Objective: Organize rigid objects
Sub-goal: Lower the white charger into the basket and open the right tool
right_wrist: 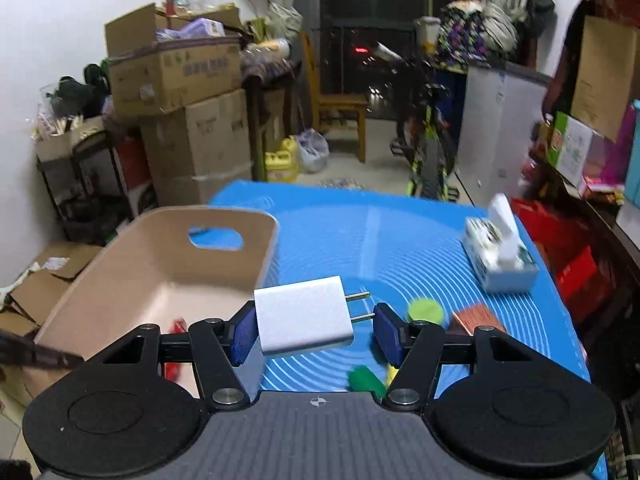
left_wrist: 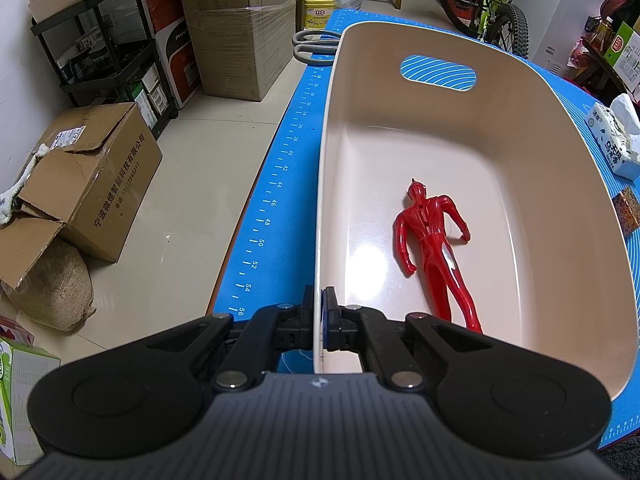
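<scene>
A beige plastic bin [left_wrist: 520, 128] stands on the blue mat [left_wrist: 280, 184]. A red toy figure [left_wrist: 434, 248] lies flat on the bin's floor. My left gripper [left_wrist: 319, 320] is shut on the bin's near left rim. In the right wrist view the bin [right_wrist: 160, 268] is at the left. My right gripper [right_wrist: 316, 334] holds a white plug adapter [right_wrist: 302, 316] between its blue pads [right_wrist: 244, 336], above the mat beside the bin's right wall. The adapter's prongs point right and touch the right pad; the jaws stand wide apart around it.
Grey-handled scissors [left_wrist: 314, 42] lie beyond the bin. A tissue pack [right_wrist: 500, 252], a green disc [right_wrist: 426, 310], a brown box [right_wrist: 478, 318] and a green object [right_wrist: 366, 380] lie on the mat [right_wrist: 380, 236]. Cardboard boxes [left_wrist: 92, 176], a shelf and a bicycle [left_wrist: 492, 4] surround the table.
</scene>
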The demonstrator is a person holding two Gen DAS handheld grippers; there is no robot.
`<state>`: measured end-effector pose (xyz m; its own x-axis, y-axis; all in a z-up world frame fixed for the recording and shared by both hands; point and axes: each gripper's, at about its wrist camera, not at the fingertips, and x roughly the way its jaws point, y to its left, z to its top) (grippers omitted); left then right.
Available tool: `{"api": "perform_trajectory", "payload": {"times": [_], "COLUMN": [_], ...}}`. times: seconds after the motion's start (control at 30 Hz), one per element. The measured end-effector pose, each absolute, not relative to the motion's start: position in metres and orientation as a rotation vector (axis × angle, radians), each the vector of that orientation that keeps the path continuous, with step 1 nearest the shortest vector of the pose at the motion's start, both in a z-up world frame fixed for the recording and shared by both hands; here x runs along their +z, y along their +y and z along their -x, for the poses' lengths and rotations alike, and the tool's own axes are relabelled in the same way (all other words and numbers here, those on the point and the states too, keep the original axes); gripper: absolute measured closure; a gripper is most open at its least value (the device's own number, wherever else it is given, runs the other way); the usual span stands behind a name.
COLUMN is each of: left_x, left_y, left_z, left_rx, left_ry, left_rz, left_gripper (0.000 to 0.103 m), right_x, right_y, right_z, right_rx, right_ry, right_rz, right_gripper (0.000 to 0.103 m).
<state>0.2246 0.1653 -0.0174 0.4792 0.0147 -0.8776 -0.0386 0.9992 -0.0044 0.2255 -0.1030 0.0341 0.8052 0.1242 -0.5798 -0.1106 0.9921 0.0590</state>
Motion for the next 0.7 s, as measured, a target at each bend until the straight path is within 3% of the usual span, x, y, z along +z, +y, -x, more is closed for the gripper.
{"api": "perform_trajectory", "payload": {"times": [0.47, 0.7], "left_x": [-0.018, -0.019], "left_y": [0.165, 0.164], "left_z": [-0.225, -0.225], "left_rx": [0.034, 0.035], "left_ry": [1.071, 1.071], "left_rz": [0.023, 0.021], "left_gripper": [0.099, 0.099], "right_x": [0.05, 0.034], "right_y": [-0.012, 0.034], "right_z": [-0.265, -0.284], "right_rx": [0.273, 0.335], "right_ry": [0.586, 0.66], "right_rz": [0.055, 0.133], "right_gripper": [0.038, 0.038]}}
